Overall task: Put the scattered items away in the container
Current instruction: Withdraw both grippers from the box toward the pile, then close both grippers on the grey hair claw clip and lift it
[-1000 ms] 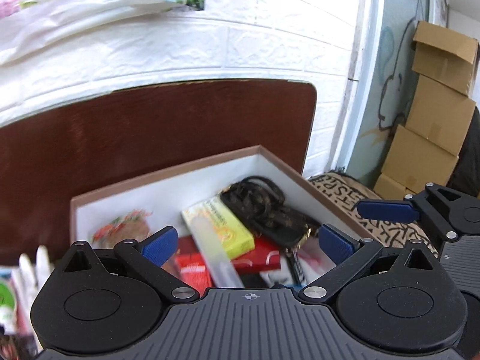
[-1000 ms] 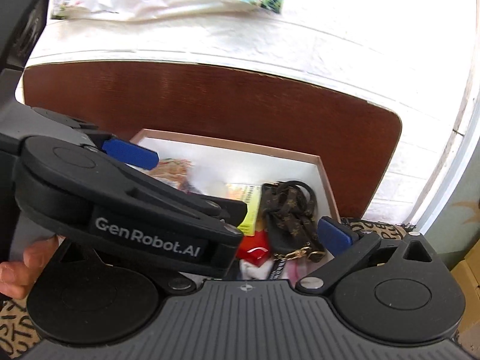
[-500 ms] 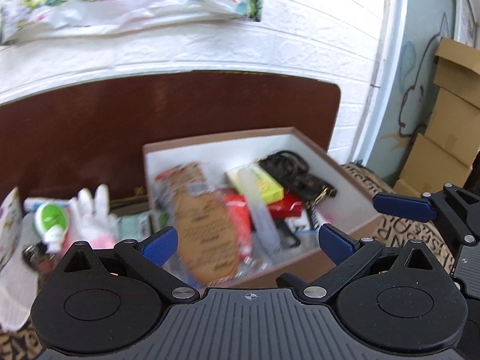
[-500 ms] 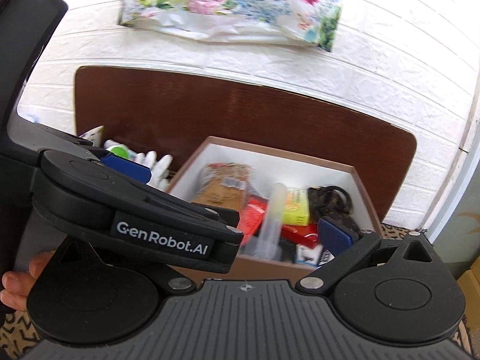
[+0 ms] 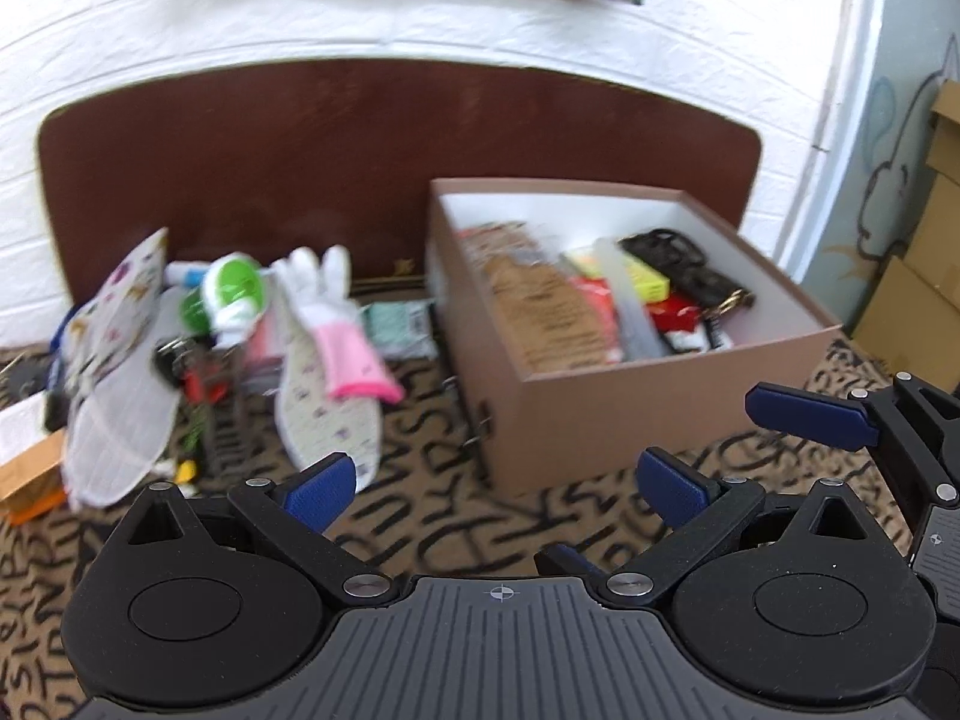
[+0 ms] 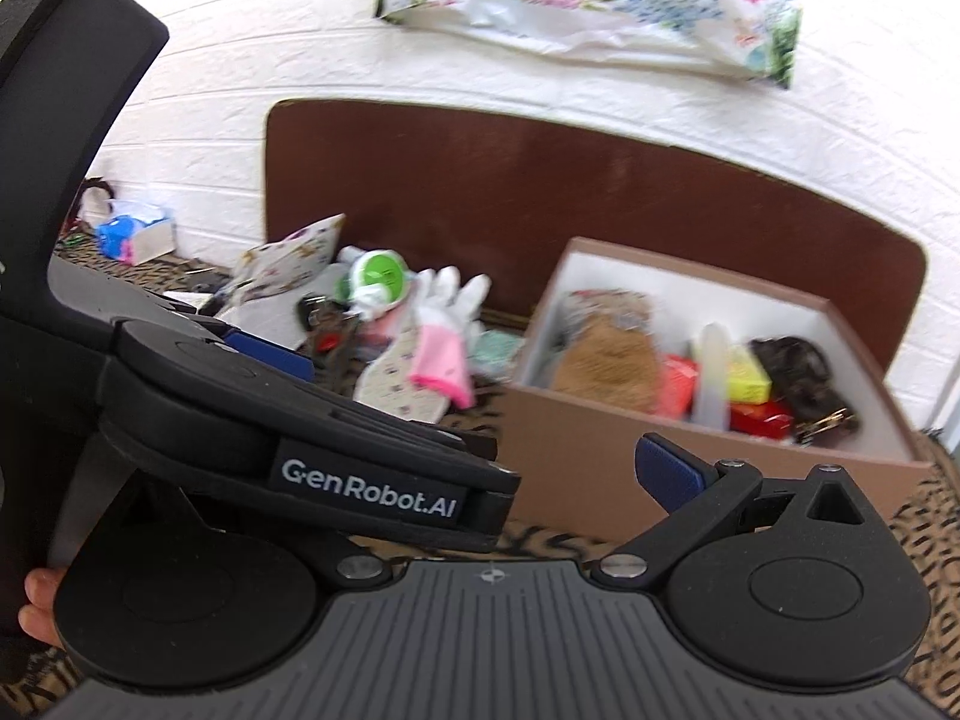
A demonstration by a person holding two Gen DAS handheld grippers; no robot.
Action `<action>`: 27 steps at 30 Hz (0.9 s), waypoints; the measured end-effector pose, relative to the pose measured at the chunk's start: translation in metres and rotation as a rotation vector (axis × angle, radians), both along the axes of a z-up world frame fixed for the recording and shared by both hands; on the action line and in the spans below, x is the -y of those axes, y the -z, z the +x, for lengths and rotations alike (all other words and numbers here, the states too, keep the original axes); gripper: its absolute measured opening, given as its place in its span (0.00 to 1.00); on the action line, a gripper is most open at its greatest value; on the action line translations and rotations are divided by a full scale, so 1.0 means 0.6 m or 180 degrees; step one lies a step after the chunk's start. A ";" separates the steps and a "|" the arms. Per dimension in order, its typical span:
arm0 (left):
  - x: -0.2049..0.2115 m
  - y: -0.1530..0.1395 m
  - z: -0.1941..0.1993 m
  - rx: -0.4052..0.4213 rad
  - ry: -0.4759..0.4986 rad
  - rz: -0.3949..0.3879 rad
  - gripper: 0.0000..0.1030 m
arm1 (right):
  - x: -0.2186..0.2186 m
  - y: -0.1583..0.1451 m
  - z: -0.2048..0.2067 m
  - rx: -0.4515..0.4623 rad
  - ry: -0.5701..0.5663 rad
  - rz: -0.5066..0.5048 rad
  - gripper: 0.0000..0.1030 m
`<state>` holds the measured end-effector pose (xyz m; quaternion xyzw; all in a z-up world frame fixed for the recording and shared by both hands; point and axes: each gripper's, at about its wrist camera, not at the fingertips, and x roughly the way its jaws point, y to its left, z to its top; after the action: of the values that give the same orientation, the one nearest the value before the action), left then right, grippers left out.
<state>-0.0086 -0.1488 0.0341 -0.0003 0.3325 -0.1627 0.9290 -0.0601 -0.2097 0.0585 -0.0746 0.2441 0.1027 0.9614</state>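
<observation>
A brown cardboard box (image 5: 600, 414) with a white inside stands at the right and holds a tan packet (image 5: 540, 306), a yellow box (image 5: 648, 276), a clear tube, red packs and a dark strap. It also shows in the right wrist view (image 6: 576, 468). Left of it lies a pile: a white and pink glove (image 5: 336, 318), a green-capped bottle (image 5: 234, 288), a patterned insole (image 5: 330, 420) and a white patterned pouch (image 5: 114, 360). My left gripper (image 5: 498, 486) is open and empty, in front of the box. My right gripper (image 6: 474, 420) is open and empty; the left gripper's body hides its left finger.
The items lie on a leopard-lettered cloth (image 5: 420, 528). A dark brown board (image 5: 300, 150) leans on the white brick wall behind. Cardboard boxes (image 5: 936, 240) are stacked at the far right. A small blue and white box (image 6: 132, 234) sits at the far left.
Both grippers have pulled back and away from the box. The view has widened from the box's inside to the whole box and the pile to its left.
</observation>
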 end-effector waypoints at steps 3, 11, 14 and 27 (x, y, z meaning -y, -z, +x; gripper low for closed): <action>-0.023 0.014 -0.009 -0.0011 -0.0087 0.0062 1.00 | -0.024 0.018 -0.001 -0.0085 -0.0070 0.0072 1.00; -0.094 0.066 -0.013 -0.0227 -0.0309 0.0036 1.00 | -0.087 0.063 0.007 -0.0365 -0.0242 0.0132 1.00; -0.113 0.081 -0.009 -0.0317 -0.0380 -0.0031 1.00 | -0.100 0.073 0.013 -0.0435 -0.0269 0.0177 1.00; -0.199 0.123 0.032 -0.0388 -0.0622 -0.0220 0.97 | -0.130 0.126 0.067 -0.0634 -0.0195 0.0339 1.00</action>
<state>0.0104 -0.0294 -0.0397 -0.0745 0.3810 -0.0824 0.9179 -0.0197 -0.1316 -0.0172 -0.0202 0.3302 0.1518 0.9314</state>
